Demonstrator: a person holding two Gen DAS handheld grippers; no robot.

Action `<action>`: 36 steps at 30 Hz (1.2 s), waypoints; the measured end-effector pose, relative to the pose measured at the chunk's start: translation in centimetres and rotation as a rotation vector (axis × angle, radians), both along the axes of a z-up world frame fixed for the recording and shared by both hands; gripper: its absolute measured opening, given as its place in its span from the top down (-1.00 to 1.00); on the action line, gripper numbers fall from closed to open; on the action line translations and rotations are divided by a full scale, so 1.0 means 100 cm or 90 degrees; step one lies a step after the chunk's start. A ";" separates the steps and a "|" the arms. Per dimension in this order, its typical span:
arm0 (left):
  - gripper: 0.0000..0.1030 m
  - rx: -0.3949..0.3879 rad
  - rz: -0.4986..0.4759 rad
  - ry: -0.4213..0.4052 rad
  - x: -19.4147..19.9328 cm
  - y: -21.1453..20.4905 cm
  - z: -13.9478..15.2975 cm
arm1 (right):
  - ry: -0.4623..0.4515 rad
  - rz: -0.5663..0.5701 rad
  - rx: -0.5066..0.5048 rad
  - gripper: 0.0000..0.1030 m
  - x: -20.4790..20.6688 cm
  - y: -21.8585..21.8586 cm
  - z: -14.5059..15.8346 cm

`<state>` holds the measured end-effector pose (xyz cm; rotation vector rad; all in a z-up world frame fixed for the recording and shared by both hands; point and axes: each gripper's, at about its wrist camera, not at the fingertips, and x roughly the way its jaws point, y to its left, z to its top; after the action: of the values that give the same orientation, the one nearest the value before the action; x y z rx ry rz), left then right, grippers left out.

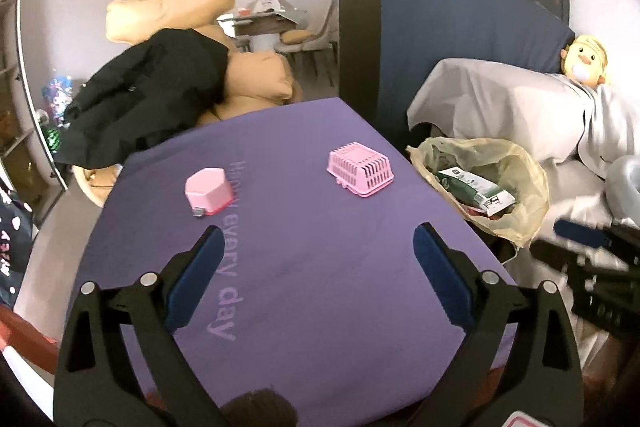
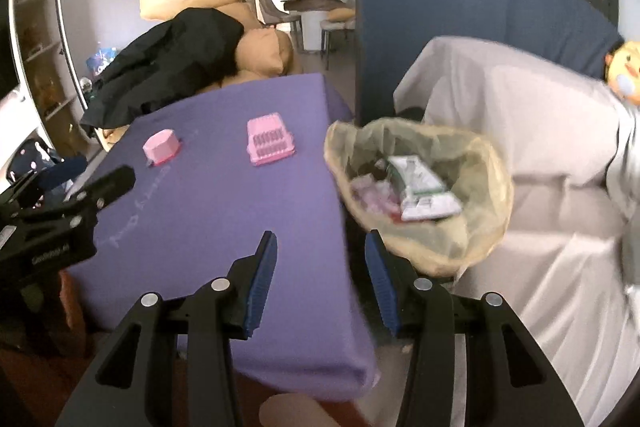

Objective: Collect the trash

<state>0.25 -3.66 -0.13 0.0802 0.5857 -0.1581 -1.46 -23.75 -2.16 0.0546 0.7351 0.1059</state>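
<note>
A trash bin lined with a yellowish bag [image 2: 476,195] stands to the right of the purple-covered table [image 2: 224,211]; it also shows in the left wrist view [image 1: 520,183]. Inside lie a green and white carton [image 2: 420,191] and crumpled wrappers [image 2: 372,195]. My right gripper [image 2: 320,263] is open and empty, above the table's right edge, just short of the bin. My left gripper [image 1: 318,267] is open wide and empty above the table's near part. The right gripper also shows at the right edge of the left wrist view [image 1: 584,235].
A pink slatted basket [image 1: 360,169] lies upside down on the table, with a pink hexagonal box [image 1: 208,191] to its left. A white-covered sofa [image 2: 540,155] is right of the bin. A black jacket [image 1: 152,87] lies over tan cushions behind the table.
</note>
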 end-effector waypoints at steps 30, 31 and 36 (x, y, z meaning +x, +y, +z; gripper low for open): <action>-0.76 0.001 0.045 -0.019 -0.015 0.010 0.008 | -0.049 0.019 0.010 0.15 -0.017 0.018 0.006; -0.76 0.001 0.044 -0.019 -0.015 0.010 0.008 | -0.049 0.018 0.011 0.15 -0.017 0.017 0.007; -0.76 0.001 0.042 -0.017 -0.013 0.008 0.007 | -0.048 0.019 0.009 0.15 -0.017 0.018 0.007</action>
<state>-1.05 -2.84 0.60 0.0648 0.5604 -0.0919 -3.16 -22.00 -1.41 0.0532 0.6597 0.1405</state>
